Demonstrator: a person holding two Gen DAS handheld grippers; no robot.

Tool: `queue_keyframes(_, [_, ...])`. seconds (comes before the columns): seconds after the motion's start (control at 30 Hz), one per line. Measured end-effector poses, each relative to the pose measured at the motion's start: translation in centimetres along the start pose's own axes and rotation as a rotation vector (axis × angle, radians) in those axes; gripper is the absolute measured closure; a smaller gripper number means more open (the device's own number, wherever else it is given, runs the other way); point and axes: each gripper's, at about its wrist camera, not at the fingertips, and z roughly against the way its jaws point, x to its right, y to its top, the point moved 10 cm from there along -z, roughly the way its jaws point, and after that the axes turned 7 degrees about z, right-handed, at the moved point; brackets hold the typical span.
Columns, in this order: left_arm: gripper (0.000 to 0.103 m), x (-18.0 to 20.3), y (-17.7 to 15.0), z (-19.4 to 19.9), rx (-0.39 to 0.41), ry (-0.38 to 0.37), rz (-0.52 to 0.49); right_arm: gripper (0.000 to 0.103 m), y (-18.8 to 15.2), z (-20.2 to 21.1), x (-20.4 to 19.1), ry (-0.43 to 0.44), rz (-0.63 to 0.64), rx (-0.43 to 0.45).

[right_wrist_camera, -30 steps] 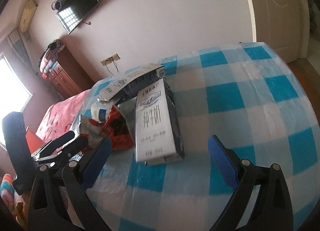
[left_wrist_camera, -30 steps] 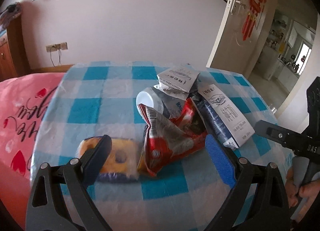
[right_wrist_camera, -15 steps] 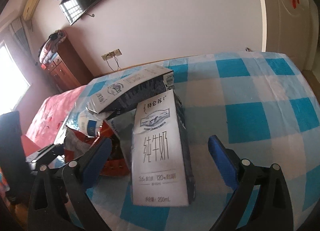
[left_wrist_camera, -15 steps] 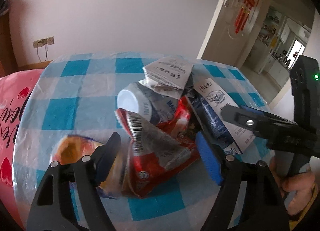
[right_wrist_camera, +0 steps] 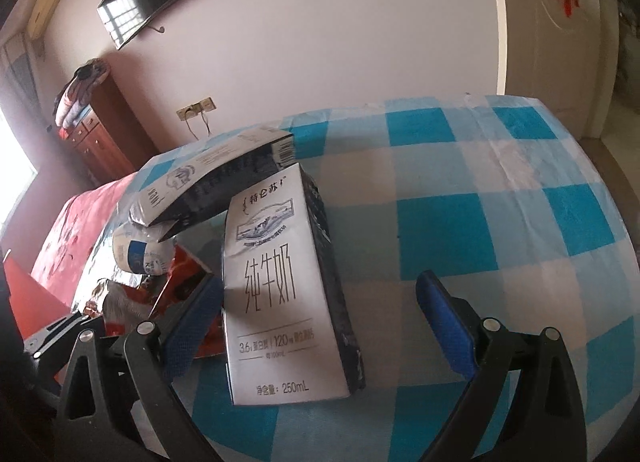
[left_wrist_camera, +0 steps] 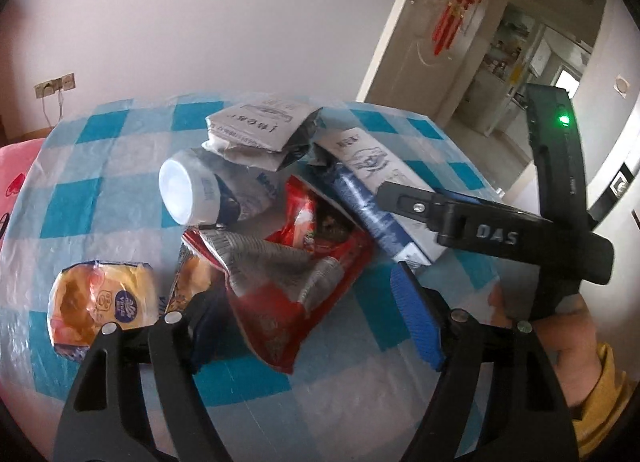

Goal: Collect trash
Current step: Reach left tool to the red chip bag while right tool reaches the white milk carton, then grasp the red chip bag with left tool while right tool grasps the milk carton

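Left gripper [left_wrist_camera: 316,322], fingers parted, straddles the red snack bag [left_wrist_camera: 292,282] without pressing it. Right gripper [right_wrist_camera: 320,322], fingers open, brackets the milk carton [right_wrist_camera: 276,286] lying on the checked surface [right_wrist_camera: 500,222]; further trash lies at ten o'clock.
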Motion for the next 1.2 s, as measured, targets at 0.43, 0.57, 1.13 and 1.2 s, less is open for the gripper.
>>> queue_keyframes(0.43, [0.05, -0.9, 0.1, -0.6, 0.033, 0.071, 0.065, 0.014, -0.3, -0.3, -1.4, -0.038, 0.106, -0.015])
queue_keyframes(0.57, [0.058, -1.2, -0.2, -0.2, 0.038, 0.063, 0.116, 0.035, -0.5, -0.4, -2.0, -0.016, 0.127, -0.016])
queue_keyframes(1.13, [0.066, -0.9, -4.1, 3.8, 0.039, 0.017, 0.249, 0.036, -3.0, 2.9, -1.1, 0.003, 0.065, 0.025])
queue_keyframes(1.2, [0.066, -0.9, -4.7, 4.5, 0.039, 0.012, 0.257, 0.036, -3.6, 3.5, -1.2, 0.014, 0.061, 0.031])
